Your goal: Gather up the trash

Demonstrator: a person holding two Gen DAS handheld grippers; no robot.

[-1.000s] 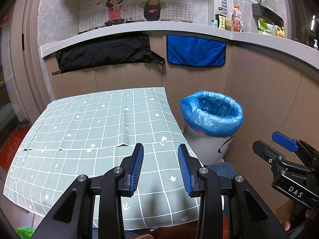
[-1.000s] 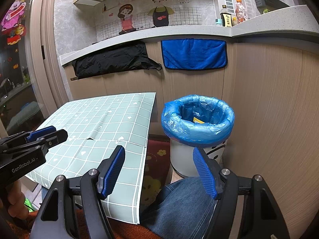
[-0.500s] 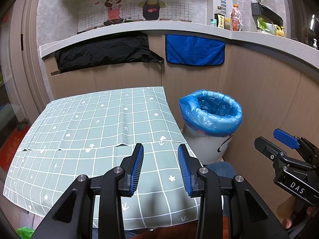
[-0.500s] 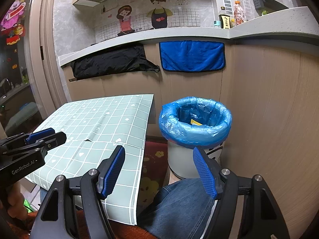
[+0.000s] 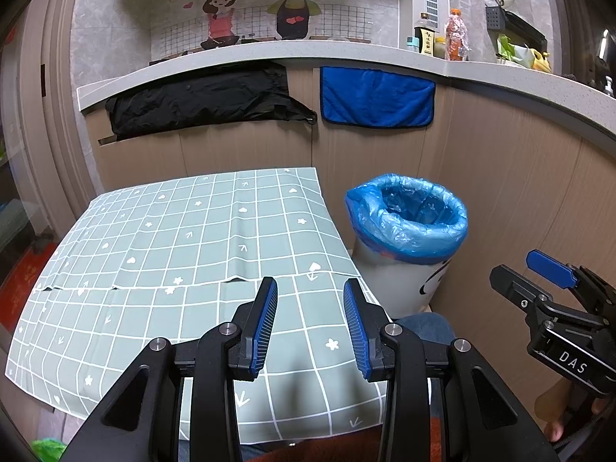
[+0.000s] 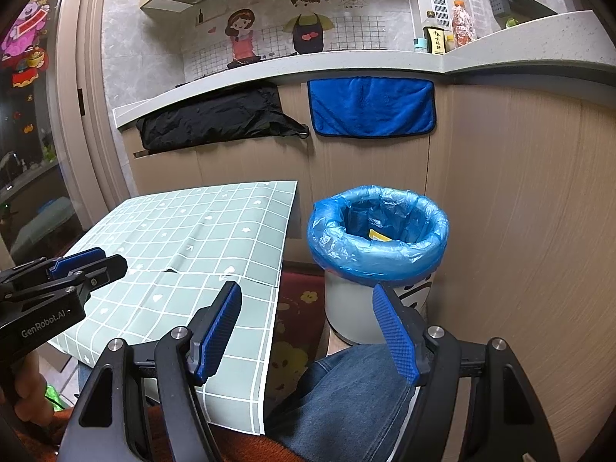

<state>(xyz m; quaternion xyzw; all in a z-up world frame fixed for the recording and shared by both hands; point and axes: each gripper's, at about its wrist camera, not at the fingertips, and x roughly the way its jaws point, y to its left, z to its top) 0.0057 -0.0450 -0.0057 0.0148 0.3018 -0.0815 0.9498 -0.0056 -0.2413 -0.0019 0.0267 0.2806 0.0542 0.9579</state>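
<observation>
The left gripper (image 5: 310, 321) hangs over the near edge of the bench (image 5: 184, 238), its blue-padded fingers (image 5: 265, 319) parted with nothing between them. The bench is covered by a pale green sheet with a white grid and small hearts, stars and arrows; a second sheet overlaps it along a seam running left to right across the middle.

The right gripper (image 6: 308, 329) sits off the bench's right edge, above a knee in blue jeans (image 6: 346, 396). Its fingers (image 6: 392, 331) stand wide apart and released, holding nothing.

The trash bin (image 6: 379, 269) stands on the floor just right of the bench, against the wood-panelled wall. It is white with a crumpled blue plastic liner (image 5: 408, 215) folded over its rim. In the right wrist view a small yellow scrap (image 6: 379, 235) lies inside the liner.

Each gripper shows in the other's camera: the right one at the far right edge of the left view, marked "DAS", the left one at the left edge of the right view, marked "GenRobot.AI".

Beyond the bench, a black cloth (image 5: 204, 102) and a blue towel (image 5: 377, 96) hang from the edge of a grey countertop, and bottles (image 5: 454, 38) stand on top farther right.
</observation>
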